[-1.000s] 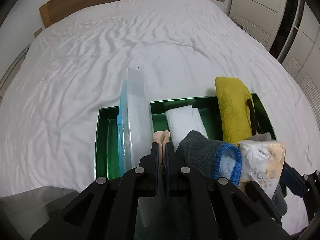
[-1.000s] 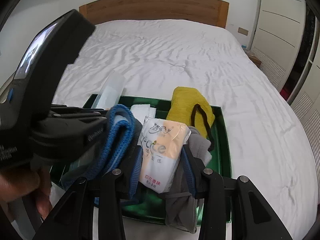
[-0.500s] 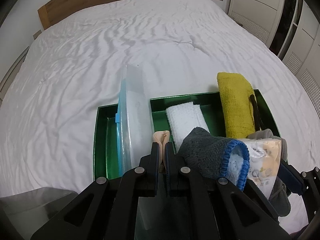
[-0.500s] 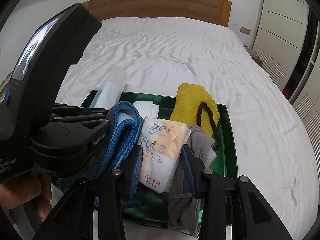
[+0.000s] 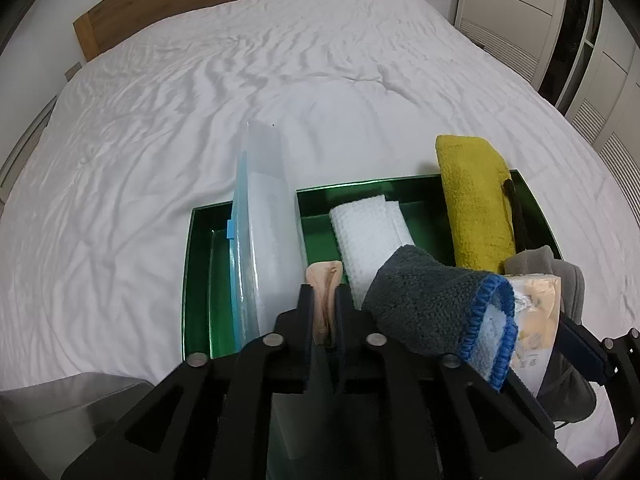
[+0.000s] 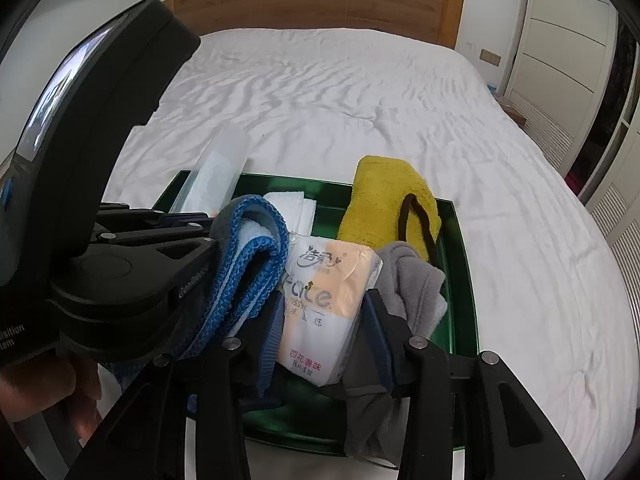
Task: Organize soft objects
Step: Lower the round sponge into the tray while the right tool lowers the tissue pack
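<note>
A green tray (image 5: 200, 272) lies on the bed and holds a clear zip bag (image 5: 266, 240) on edge, a white waffle cloth (image 5: 368, 228), a yellow towel (image 5: 476, 200) and a grey cloth (image 6: 412, 280). My left gripper (image 5: 324, 292) pinches a beige pouch (image 5: 325, 276) over the tray; its jaws are opening slightly, pads still on the pouch. A grey cloth with blue edging (image 5: 424, 304) rests against that gripper's right side. My right gripper (image 6: 323, 300) grips a tissue pack (image 6: 320, 276) by its sides, its jaws easing open.
A black hair band (image 6: 416, 220) lies on the yellow towel. White bedding (image 5: 200, 100) surrounds the tray, with a wooden headboard (image 6: 320, 12) behind and wardrobe doors (image 6: 560, 40) at right. A grey box (image 5: 72, 404) sits near left. A hand (image 6: 36, 392) holds the left gripper.
In the left wrist view the tissue pack has sunk behind the blue-edged cloth. The left jaws have spread a little around the beige pouch. The tray's contents stay put.
</note>
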